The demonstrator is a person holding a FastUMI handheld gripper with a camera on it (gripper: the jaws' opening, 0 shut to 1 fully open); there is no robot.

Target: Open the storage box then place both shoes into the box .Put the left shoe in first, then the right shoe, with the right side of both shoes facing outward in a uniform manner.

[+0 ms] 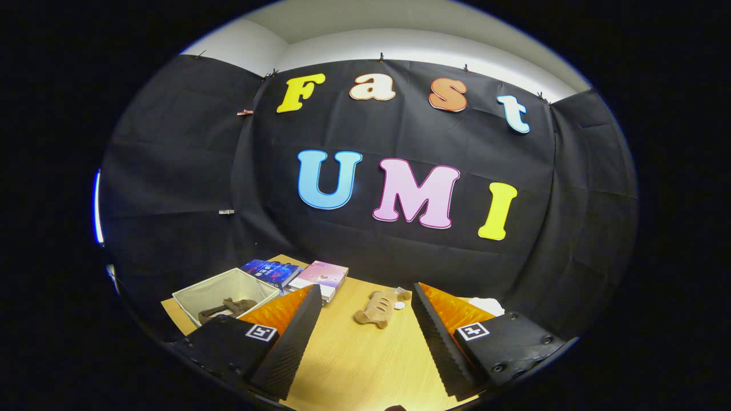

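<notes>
In the gripper view, your tool (362, 342) rides low over a light wooden desk (354, 359), and its two fingers stand wide apart with nothing between them but bare wood. Each finger carries a small square marker on its housing.

Just ahead of the fingers, and sitting in the gap between their tips, you have a tan shoe (380, 308) lying on the desk. It rests on its side or at a tilt; you cannot tell from here which shoe of the pair it is. A small white item (400, 305) lies touching or just beside its far end.

Beyond your left finger sits the storage box (225, 292), a pale fabric-walled bin, open at the top. Inside it lies a dark brown shoe (228, 309), low against the box floor.

Behind the box, near the black cloth wall, you see a blue book (271, 271) and, just beside it, a pink book (322, 274) stacked on something white.

Beyond your right finger a white cloth-like thing (486, 305) peeks out on the desk, mostly hidden by the finger.
</notes>
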